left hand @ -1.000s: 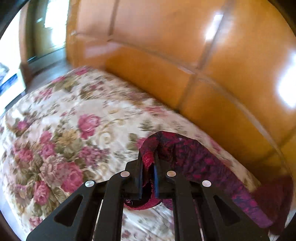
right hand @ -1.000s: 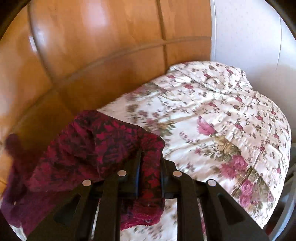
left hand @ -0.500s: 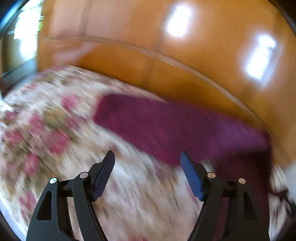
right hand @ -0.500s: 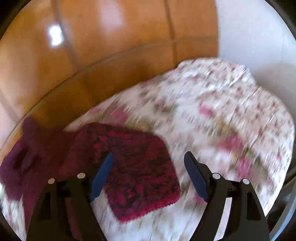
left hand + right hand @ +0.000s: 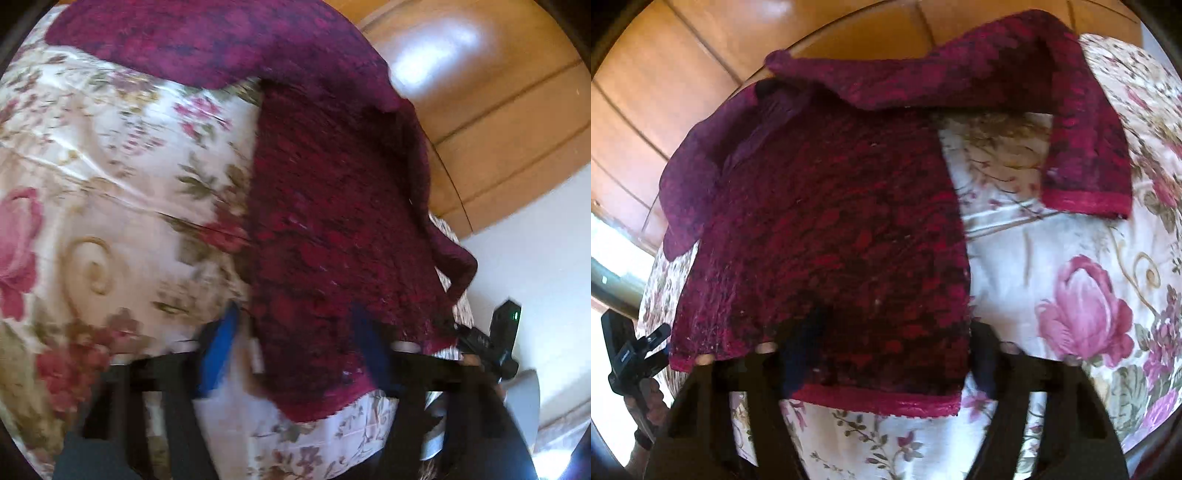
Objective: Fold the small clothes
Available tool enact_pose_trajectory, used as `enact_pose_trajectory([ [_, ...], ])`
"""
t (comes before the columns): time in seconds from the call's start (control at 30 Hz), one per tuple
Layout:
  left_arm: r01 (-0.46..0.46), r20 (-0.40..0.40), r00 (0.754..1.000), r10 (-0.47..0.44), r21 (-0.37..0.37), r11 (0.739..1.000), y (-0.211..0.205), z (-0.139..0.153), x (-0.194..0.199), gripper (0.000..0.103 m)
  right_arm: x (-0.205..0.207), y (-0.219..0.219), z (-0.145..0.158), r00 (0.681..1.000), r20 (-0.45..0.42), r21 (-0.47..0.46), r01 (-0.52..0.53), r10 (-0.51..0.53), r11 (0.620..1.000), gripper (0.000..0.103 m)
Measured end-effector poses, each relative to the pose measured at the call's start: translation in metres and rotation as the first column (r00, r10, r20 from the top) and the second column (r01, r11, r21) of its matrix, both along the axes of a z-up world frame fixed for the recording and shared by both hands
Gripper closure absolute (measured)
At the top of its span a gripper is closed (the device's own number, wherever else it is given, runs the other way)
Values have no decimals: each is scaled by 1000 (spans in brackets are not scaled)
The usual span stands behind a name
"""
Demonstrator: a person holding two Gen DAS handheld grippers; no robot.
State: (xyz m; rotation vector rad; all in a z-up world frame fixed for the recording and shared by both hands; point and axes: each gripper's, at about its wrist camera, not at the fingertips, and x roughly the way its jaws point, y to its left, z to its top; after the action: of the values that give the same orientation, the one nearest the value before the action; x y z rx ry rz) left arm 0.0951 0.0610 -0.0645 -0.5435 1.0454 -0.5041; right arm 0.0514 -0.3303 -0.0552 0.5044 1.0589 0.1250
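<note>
A dark red knitted sweater [image 5: 827, 229] lies spread on the flowered bedspread [image 5: 1082, 295], close to the wooden headboard [image 5: 665, 92], one sleeve [image 5: 1086, 147] bent across the cover. The right gripper [image 5: 886, 354] hangs over the hem, its jaws closing but still parted, the bottom edge of the sweater lying between the fingers [image 5: 801, 354] without being pinched. The left gripper [image 5: 295, 343] straddles the other lower corner of the sweater [image 5: 332, 240], jaws also closing, cloth between them and not yet clamped.
</note>
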Motion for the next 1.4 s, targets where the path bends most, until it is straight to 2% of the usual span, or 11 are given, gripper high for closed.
enact_pose_trajectory([
  [0.2,-8,68,998,3,73,997,-2,15,-11,90,-5,7,20,997,43,-58,-58,60,997,80],
  [0.37,-19,120,993,6,105,994,22,36,-34,90,-36,20,47,983,105,-57,-144,149,988,81],
  [0.67,-36,27,999,32,147,988,28,16,-76,85,-89,26,19,981,5,-17,-194,195,981,80],
  [0.83,-109,68,993,98,180,978,32,36,-51,71,-77,-2,39,995,59,-56,-82,86,995,51],
  [0.9,-140,108,987,121,191,972,32,45,-43,59,-74,-17,47,996,92,-121,21,-9,992,26],
  [1.03,-147,168,979,114,201,968,19,62,-29,59,-57,-54,53,958,179,-294,270,-225,917,11],
  [1.17,-91,173,983,56,200,976,-4,64,-14,59,-30,-77,42,902,244,-328,421,-355,845,10],
  [1.27,-25,188,982,-17,222,975,-35,63,-5,59,0,-93,26,892,247,-378,449,-379,810,34],
  [1.3,2,193,980,-48,231,973,-45,63,-1,59,6,-96,22,896,238,-392,442,-375,807,63],
  [1.33,26,194,978,-74,240,970,-55,62,3,59,7,-103,21,899,219,-406,437,-379,803,74],
  [1.4,69,199,972,-124,263,962,-72,60,12,59,6,-110,27,891,235,-386,452,-388,804,85],
])
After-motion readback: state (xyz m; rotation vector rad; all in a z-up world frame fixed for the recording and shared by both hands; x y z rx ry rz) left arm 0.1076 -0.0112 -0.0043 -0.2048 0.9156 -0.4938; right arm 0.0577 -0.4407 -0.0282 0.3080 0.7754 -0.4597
